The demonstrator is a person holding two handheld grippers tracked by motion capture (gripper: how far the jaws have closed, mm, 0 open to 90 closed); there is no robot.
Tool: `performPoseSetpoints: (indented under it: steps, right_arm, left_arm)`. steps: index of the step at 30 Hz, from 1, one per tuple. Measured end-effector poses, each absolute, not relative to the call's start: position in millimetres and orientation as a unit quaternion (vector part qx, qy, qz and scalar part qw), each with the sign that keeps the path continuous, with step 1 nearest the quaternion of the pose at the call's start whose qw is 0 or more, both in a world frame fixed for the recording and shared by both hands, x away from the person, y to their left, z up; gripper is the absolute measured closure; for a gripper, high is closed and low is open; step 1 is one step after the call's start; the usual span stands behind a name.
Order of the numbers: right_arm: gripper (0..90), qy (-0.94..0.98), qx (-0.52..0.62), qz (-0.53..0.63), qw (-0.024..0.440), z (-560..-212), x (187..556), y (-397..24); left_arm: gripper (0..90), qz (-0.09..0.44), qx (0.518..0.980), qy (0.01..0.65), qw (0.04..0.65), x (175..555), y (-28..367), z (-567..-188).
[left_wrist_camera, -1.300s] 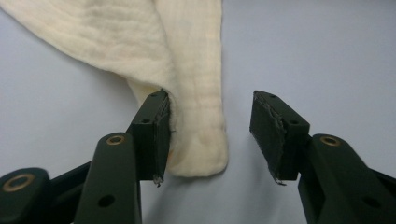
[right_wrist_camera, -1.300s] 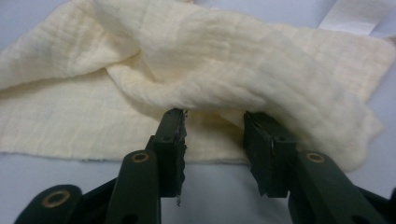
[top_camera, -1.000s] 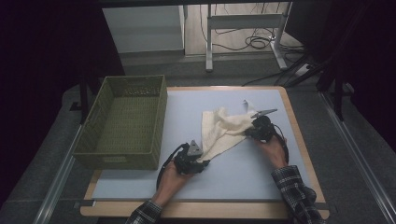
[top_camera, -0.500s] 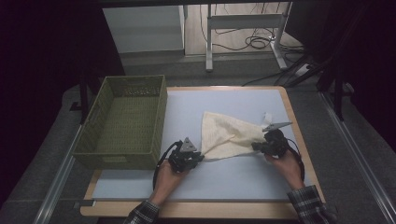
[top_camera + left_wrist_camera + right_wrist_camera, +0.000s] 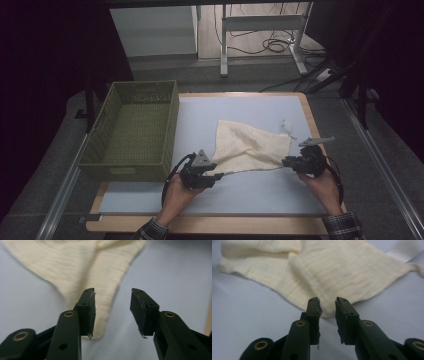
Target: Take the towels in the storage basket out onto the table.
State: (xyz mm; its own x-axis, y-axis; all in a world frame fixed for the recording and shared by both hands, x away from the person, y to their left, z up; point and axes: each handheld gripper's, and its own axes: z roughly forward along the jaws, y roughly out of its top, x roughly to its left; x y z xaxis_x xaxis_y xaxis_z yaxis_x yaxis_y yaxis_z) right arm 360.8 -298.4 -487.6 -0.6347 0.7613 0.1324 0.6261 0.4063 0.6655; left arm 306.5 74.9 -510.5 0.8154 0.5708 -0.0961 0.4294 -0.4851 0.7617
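Cloth (image 5: 250,147) now lying spread flat, centre-right on table (image 5: 260,192). Left tongs (image 5: 113,312) and right tongs (image 5: 327,312) just opening, corners released, nothing gripped. Spreading step looking finished.

A cream cloth (image 5: 329,272) of soft, ribbed woven fabric, matt and slightly fuzzy, lies just ahead of the right gripper (image 5: 328,305), whose black jaws look like matt plastic with rough, frayed pads (image 5: 340,312) (brass-coloured rivets behind them). The table top (image 5: 249,312) beneath is smooth, matt pale blue, edged in wood.
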Motion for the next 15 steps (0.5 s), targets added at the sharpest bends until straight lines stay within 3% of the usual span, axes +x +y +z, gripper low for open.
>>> performPoseSetpoints:
  steps: [3,6,10,12,13,15]
  right_arm:
    - [75.7,0.842,0.403,0.349,0.085,-495,356,-290]
    - [63.5,0.842,0.408,0.337,0.104,-503,359,-285]
    - [60.5,0.842,0.412,0.324,0.128,-509,368,-282]
    - [72.0,0.846,0.408,0.306,0.155,-514,367,-278]
    - [82.4,0.846,0.405,0.307,0.160,-514,366,-278]
    - [86.6,0.845,0.406,0.312,0.153,-514,363,-277]
  left_arm:
    - [57.8,0.078,0.863,0.294,0.403,309,74,-519]
    - [53.5,0.098,0.864,0.307,0.386,315,75,-528]
    - [52.7,0.118,0.865,0.307,0.379,319,74,-539]
    - [59.1,0.123,0.861,0.312,0.384,320,74,-541]
    - [63.6,0.124,0.859,0.317,0.383,321,75,-540]
    - [82.4,0.127,0.859,0.317,0.381,321,75,-540]
